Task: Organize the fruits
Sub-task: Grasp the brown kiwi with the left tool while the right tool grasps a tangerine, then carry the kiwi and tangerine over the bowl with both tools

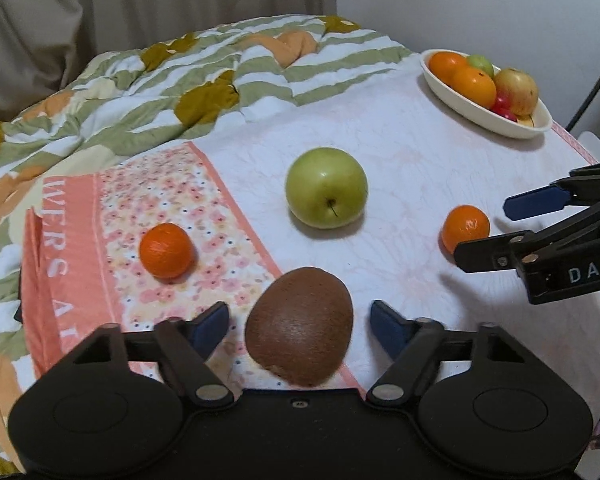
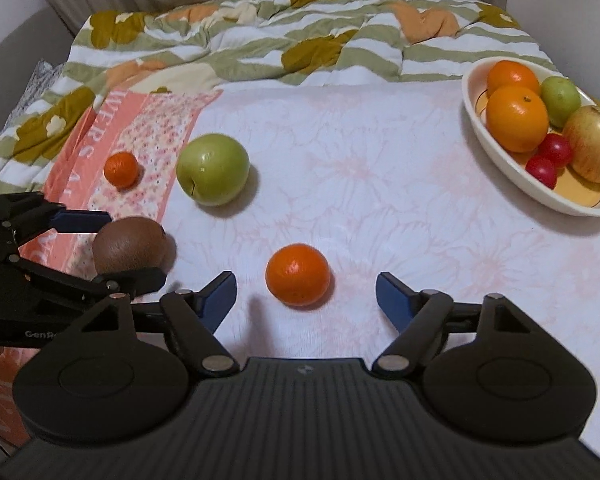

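Kiwi point(image 1: 300, 326), brown, fuzzy and egg-shaped, lies on the bed's pink cloth point(image 1: 400, 152) between the left gripper point(image 1: 300, 320)'s jaws, which stand open with gaps on both sides. It looks light, firm and grippy, best pinched across its middle. At its 2 o'clock the small orange point(image 2: 298, 274) sits between the right gripper point(image 2: 305, 294)'s open jaws, untouched; smooth and round, it may roll. Both grippers tilt steeply downward. The bowl point(image 2: 500, 160) waits at 1 o'clock.
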Available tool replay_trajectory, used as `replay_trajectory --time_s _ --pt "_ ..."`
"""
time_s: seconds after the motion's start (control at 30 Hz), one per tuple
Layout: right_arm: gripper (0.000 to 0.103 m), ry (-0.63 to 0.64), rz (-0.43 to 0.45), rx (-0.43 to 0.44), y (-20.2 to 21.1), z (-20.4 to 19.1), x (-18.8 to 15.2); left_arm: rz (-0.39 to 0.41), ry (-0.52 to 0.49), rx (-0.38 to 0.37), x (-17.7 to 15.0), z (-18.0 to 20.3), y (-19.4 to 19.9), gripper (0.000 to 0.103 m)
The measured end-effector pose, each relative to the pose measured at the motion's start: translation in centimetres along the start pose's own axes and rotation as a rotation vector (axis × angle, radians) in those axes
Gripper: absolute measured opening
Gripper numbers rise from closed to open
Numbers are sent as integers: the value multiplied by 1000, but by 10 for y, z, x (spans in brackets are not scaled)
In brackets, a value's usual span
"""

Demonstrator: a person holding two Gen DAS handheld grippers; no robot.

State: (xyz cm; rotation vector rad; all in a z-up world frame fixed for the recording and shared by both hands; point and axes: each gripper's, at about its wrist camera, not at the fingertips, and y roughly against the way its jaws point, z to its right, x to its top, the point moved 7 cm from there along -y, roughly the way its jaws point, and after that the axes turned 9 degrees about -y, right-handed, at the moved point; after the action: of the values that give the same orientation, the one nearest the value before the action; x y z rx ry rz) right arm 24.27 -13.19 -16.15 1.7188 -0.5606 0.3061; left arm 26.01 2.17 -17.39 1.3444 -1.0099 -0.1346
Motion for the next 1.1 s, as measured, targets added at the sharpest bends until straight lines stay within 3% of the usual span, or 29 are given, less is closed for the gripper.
replay_trajectory --time_s 0.1,0.57,0.7,1.1 --pt "84 4 -9 5 -3 0 -1 -18 -1 6 -3 0 -3 62" --pt "71 29 -17 11 -13 -6 1 -16 68 17 -12 -2 5 61" --pt "53 35 -18 8 -15 -7 2 -17 100 24 -18 -5 9 61" --pt "53 64 37 25 13 -14 3 69 179 50 -24 -1 52 61"
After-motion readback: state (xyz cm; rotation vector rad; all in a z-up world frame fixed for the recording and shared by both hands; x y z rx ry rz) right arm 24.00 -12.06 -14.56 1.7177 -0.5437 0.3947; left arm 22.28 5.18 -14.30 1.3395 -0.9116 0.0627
